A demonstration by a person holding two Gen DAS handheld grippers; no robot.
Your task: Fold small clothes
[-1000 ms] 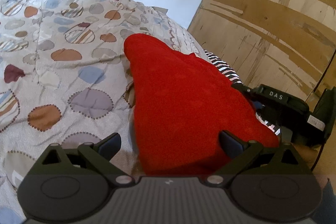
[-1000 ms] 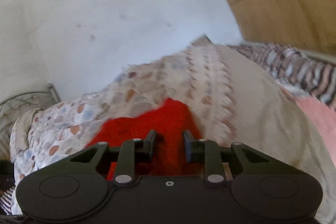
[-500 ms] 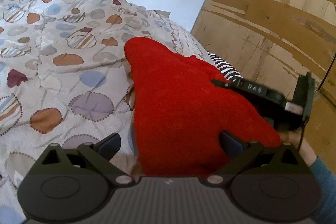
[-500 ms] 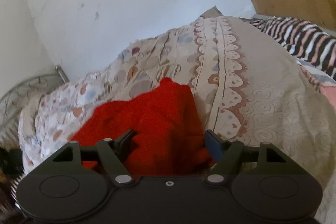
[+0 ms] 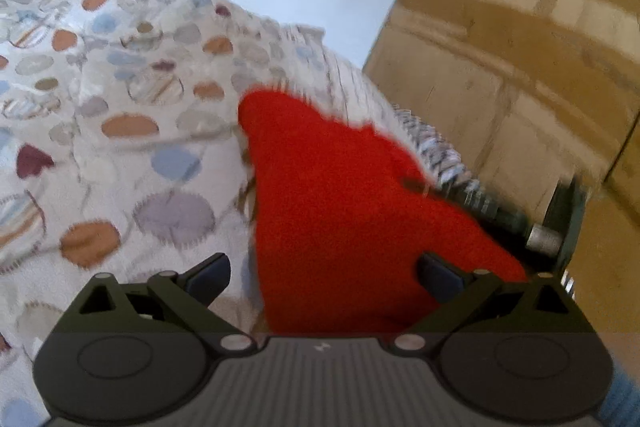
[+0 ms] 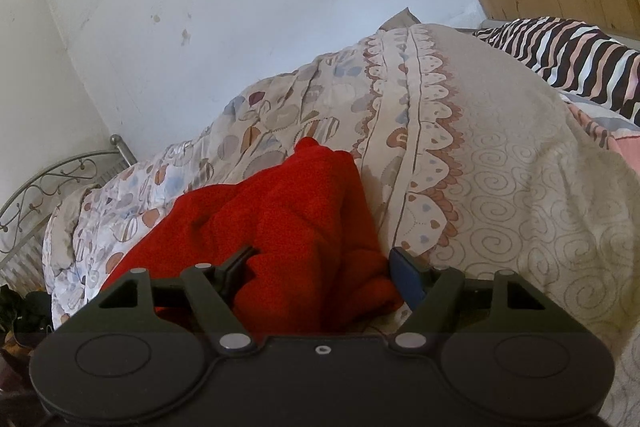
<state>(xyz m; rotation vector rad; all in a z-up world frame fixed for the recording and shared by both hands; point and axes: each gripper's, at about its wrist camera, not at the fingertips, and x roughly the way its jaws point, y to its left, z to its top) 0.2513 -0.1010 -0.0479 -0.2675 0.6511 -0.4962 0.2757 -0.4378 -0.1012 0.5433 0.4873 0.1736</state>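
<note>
Pale wall [image 6: 240, 7] behind bed, wooden panelling [image 5: 520, 47] at right. Patterned quilt [image 5: 120, 147] covers bed; red garment [image 5: 340, 207] lies on it, bunched, near both claws. Left claw [image 5: 324, 273] spread wide, garment's left edge between its fingers, nothing gripped. Right claw [image 6: 326, 269] also wide – red folds fill gap, fingers not pinching. Striped cloth [image 6: 568, 55] far right on bed. Metal bedframe [image 6: 60, 171] at far left.
</note>
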